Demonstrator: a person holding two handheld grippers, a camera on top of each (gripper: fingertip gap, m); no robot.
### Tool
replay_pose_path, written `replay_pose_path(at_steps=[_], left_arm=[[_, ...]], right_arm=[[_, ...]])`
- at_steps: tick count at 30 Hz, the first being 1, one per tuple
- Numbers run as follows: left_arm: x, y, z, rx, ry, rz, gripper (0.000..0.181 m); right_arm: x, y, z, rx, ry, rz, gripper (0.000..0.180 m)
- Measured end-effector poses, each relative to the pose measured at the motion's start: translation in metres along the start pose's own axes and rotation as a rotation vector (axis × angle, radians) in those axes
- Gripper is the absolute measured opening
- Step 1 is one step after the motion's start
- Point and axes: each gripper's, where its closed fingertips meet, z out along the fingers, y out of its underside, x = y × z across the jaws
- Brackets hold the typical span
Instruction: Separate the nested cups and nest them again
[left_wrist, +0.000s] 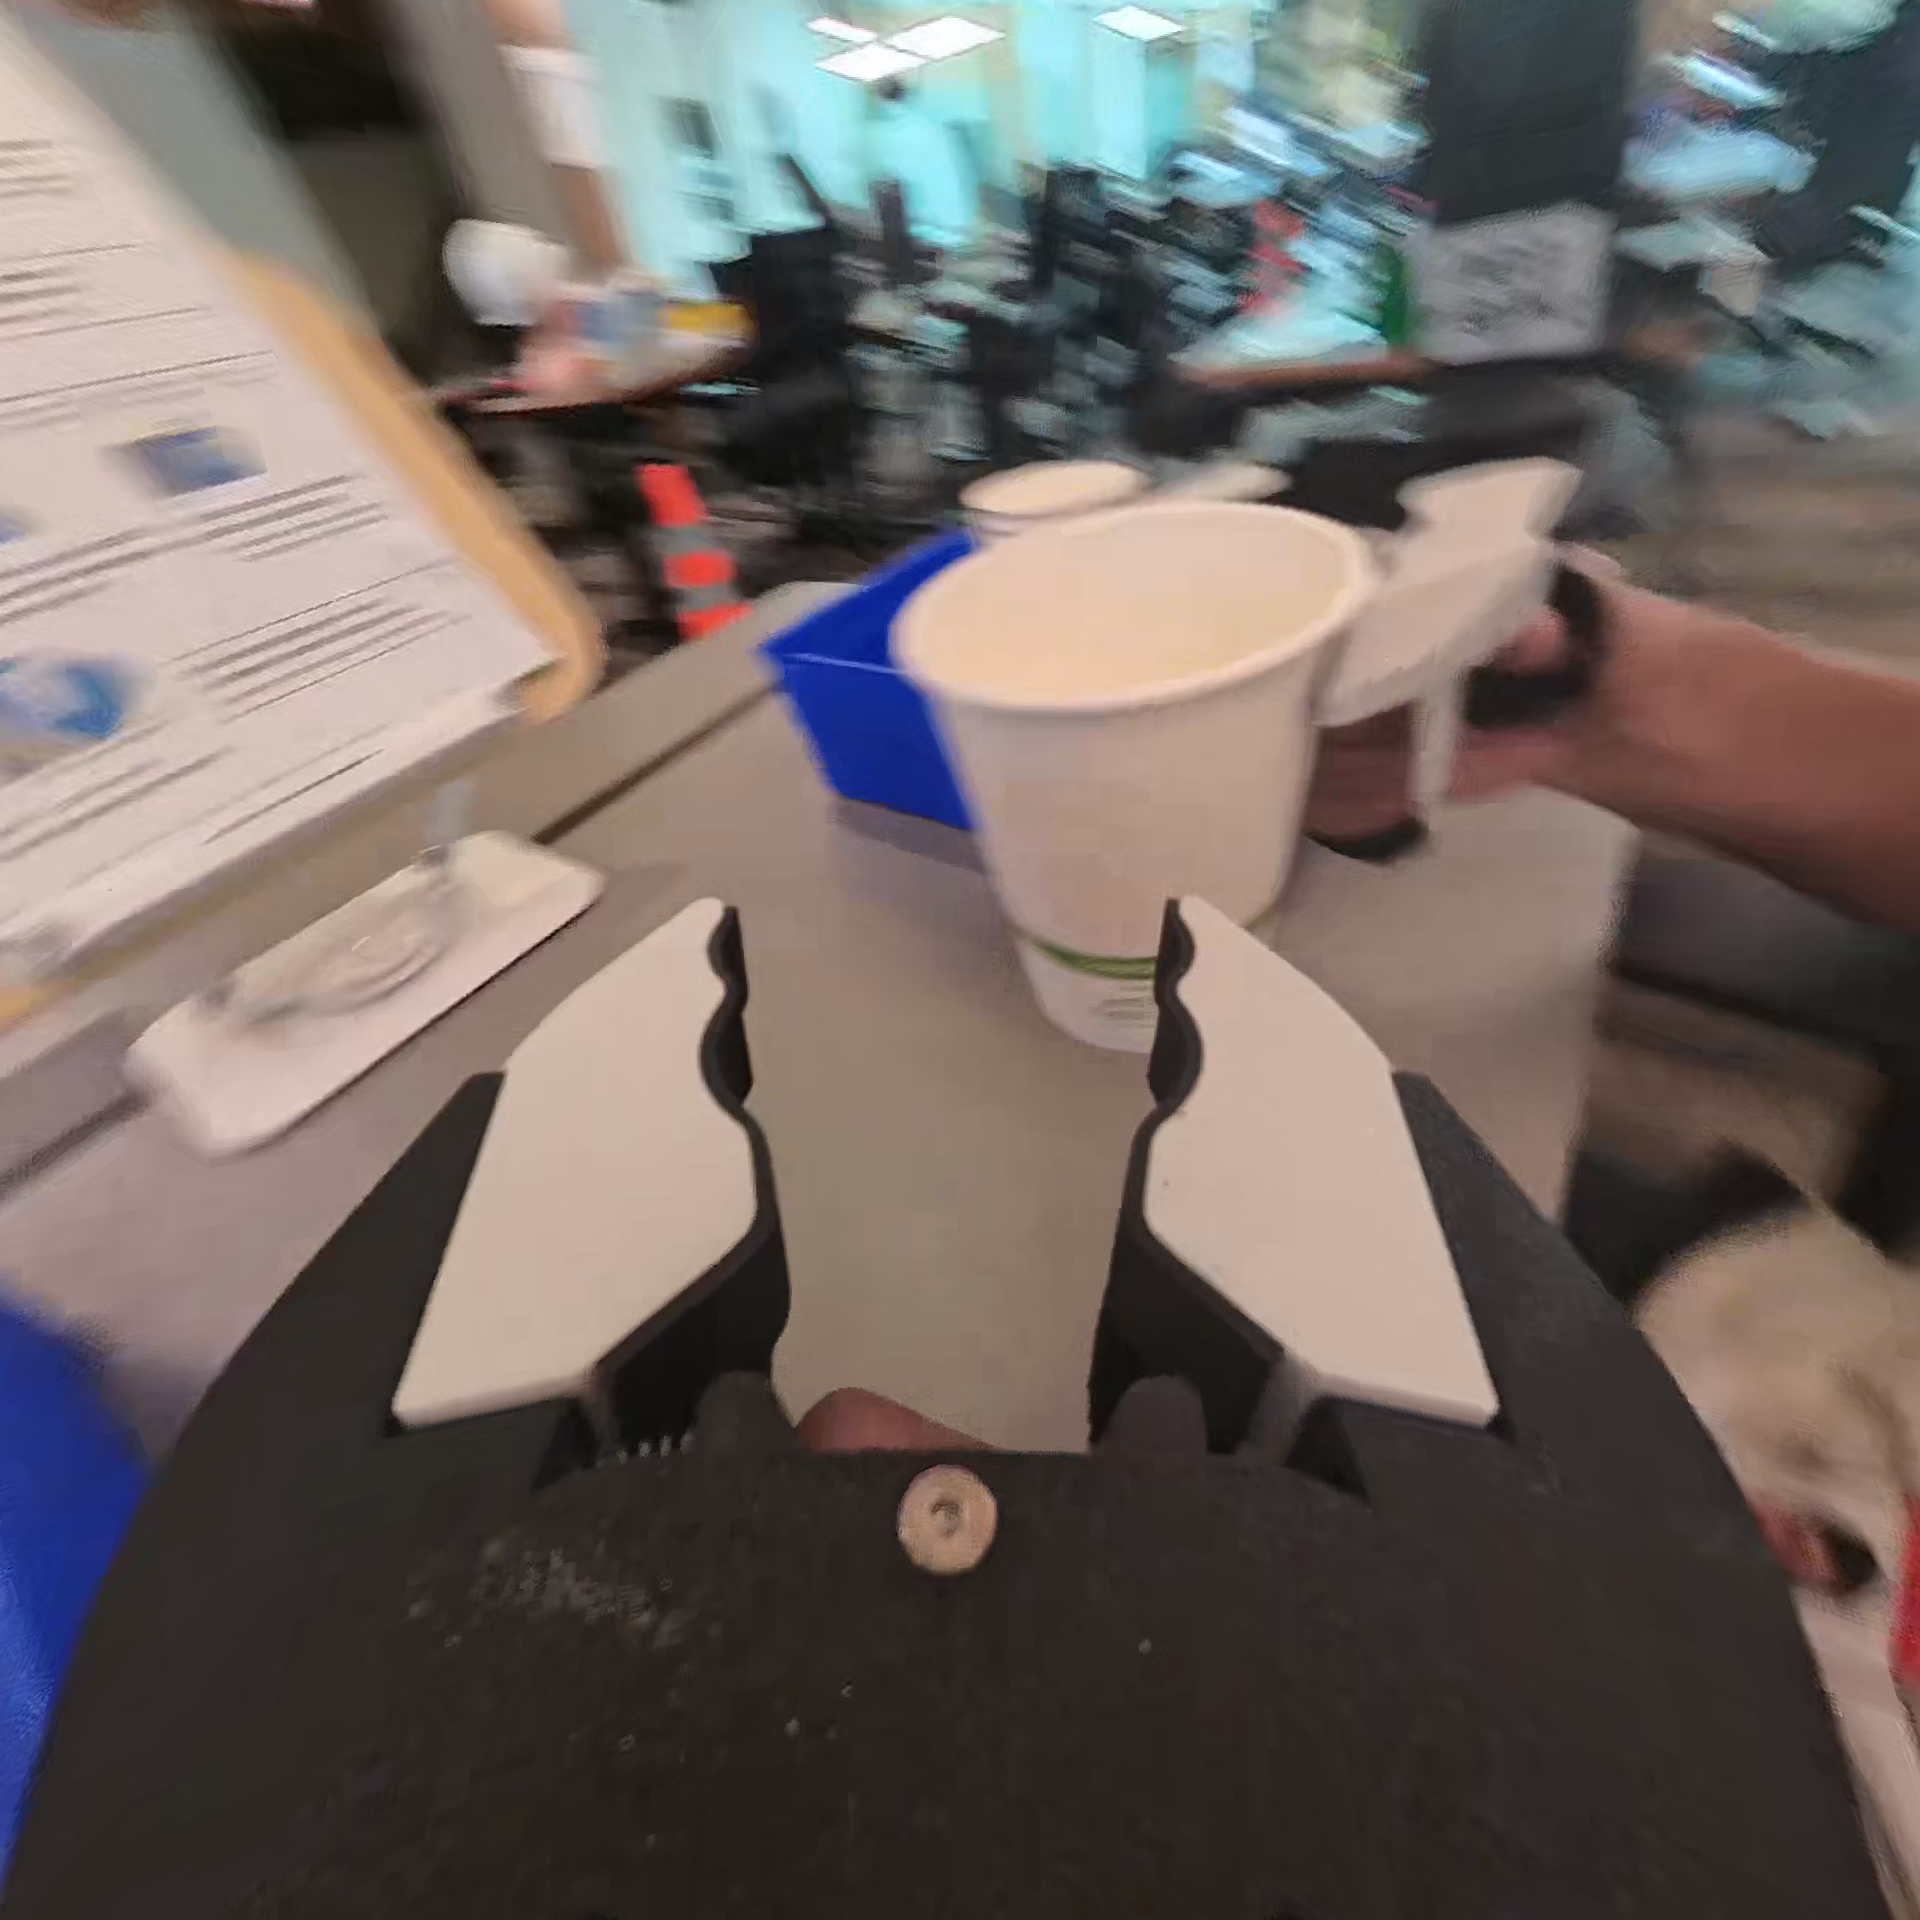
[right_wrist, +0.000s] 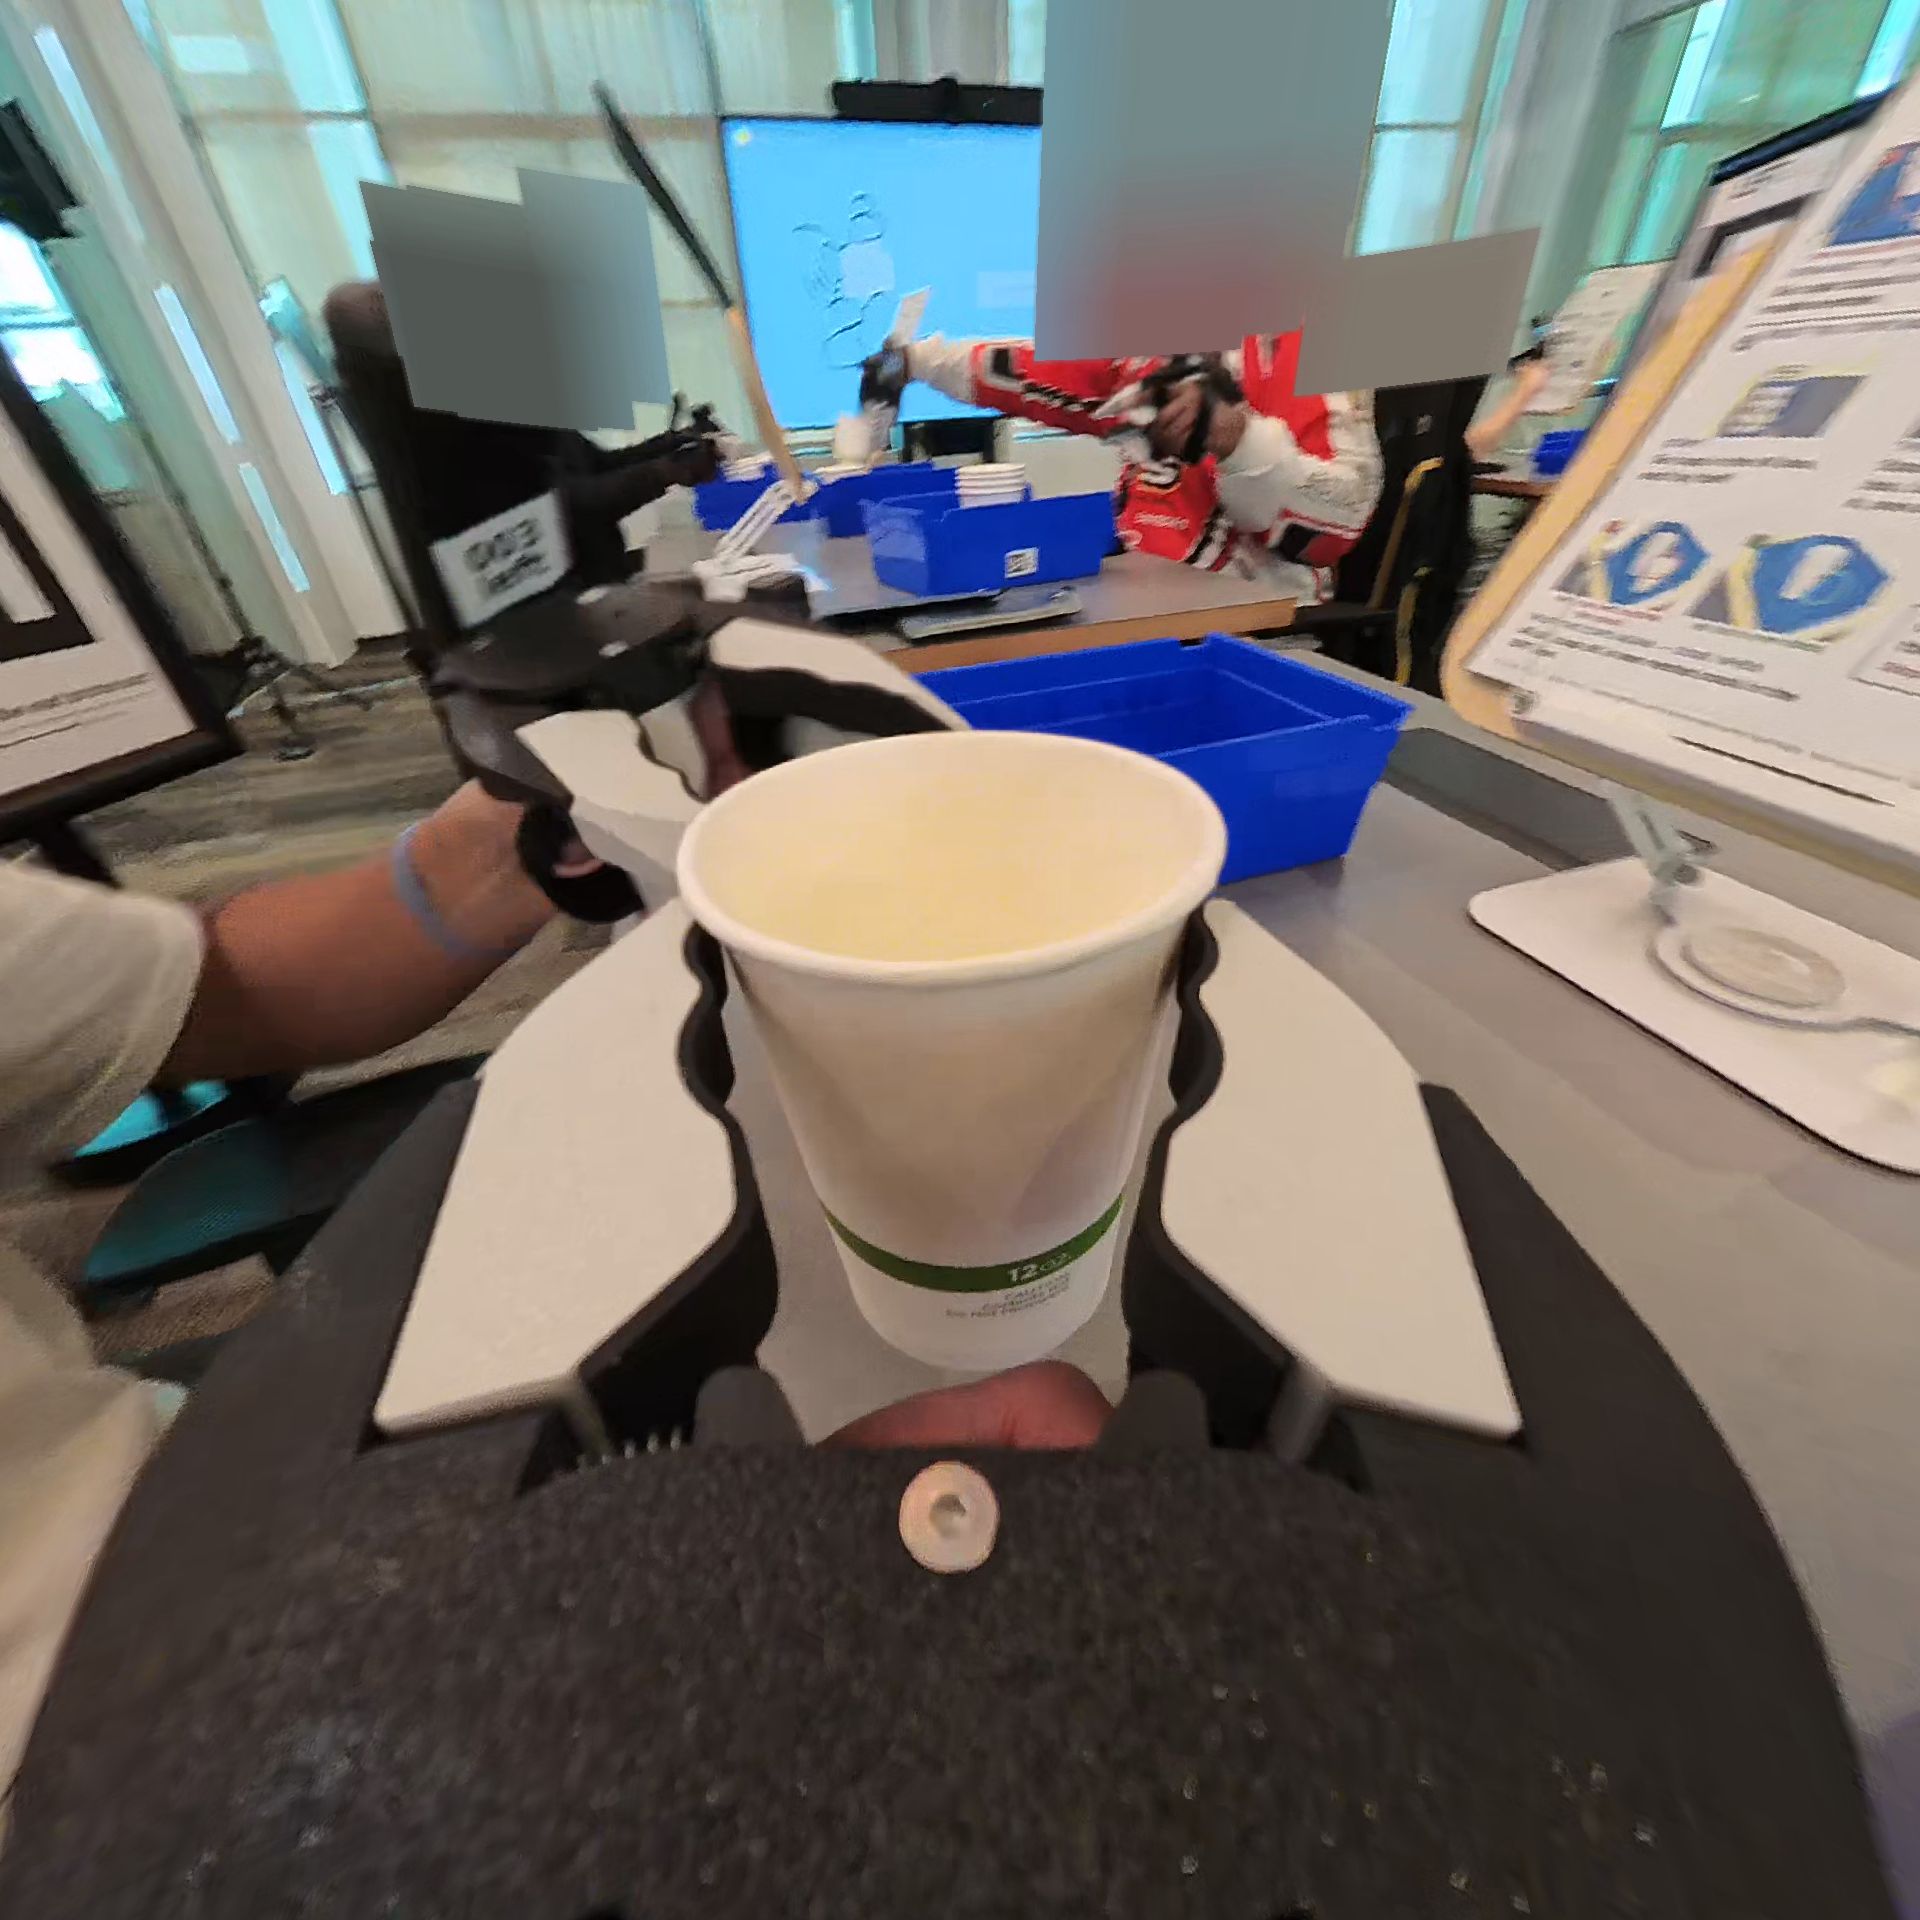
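A white paper cup (right_wrist: 951, 1039) with a green band near its base is clamped upright between my right gripper's (right_wrist: 945, 935) fingers (right_wrist: 582, 1174), held above the grey table (right_wrist: 1455, 1195). I cannot tell whether another cup sits inside it. In the left wrist view the same cup (left_wrist: 1122, 727) hangs just ahead and right of my left gripper (left_wrist: 951, 914), which is open and empty. The right gripper (left_wrist: 1382, 655) holds the cup from the right there. In the right wrist view the left gripper (right_wrist: 707, 727) shows behind and left of the cup.
An empty blue bin (right_wrist: 1247, 769) stands on the table behind the cup and also shows in the left wrist view (left_wrist: 862, 696). A poster board on a white base (left_wrist: 343, 966) stands to the left. A blurred white cup rim (left_wrist: 1049, 490) shows beyond the bin. People work at a far table (right_wrist: 1091, 603).
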Motion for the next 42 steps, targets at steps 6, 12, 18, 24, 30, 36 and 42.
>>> replay_pose_path(at_steps=[6, 12, 18, 24, 30, 36, 42], left_arm=[[-0.048, 0.061, -0.047, -0.002, -0.601, -0.251, 0.075], [-0.048, 0.089, -0.043, -0.069, -0.61, -0.286, 0.073], [-0.04, 0.087, -0.036, -0.07, -0.574, -0.231, 0.071], [-0.037, 0.08, -0.039, -0.052, -0.554, -0.24, 0.069], [-0.042, 0.074, -0.045, -0.028, -0.557, -0.254, 0.068], [-0.045, 0.074, -0.048, -0.024, -0.555, -0.258, 0.068], [-0.042, 0.078, -0.043, -0.044, -0.531, -0.264, 0.068]], right_arm=[[0.021, 0.018, -0.029, 0.067, 0.29, 0.024, 0.084], [0.022, 0.024, -0.045, 0.078, 0.454, -0.042, 0.084], [0.075, -0.049, -0.109, 0.233, 0.735, -0.072, 0.084], [0.199, -0.096, -0.223, 0.227, 1.182, -0.047, 0.084], [0.271, -0.046, -0.234, 0.076, 1.206, 0.137, 0.084], [0.279, -0.011, -0.233, 0.017, 1.25, 0.169, 0.085], [0.274, 0.022, -0.23, -0.119, 1.226, 0.202, 0.087]])
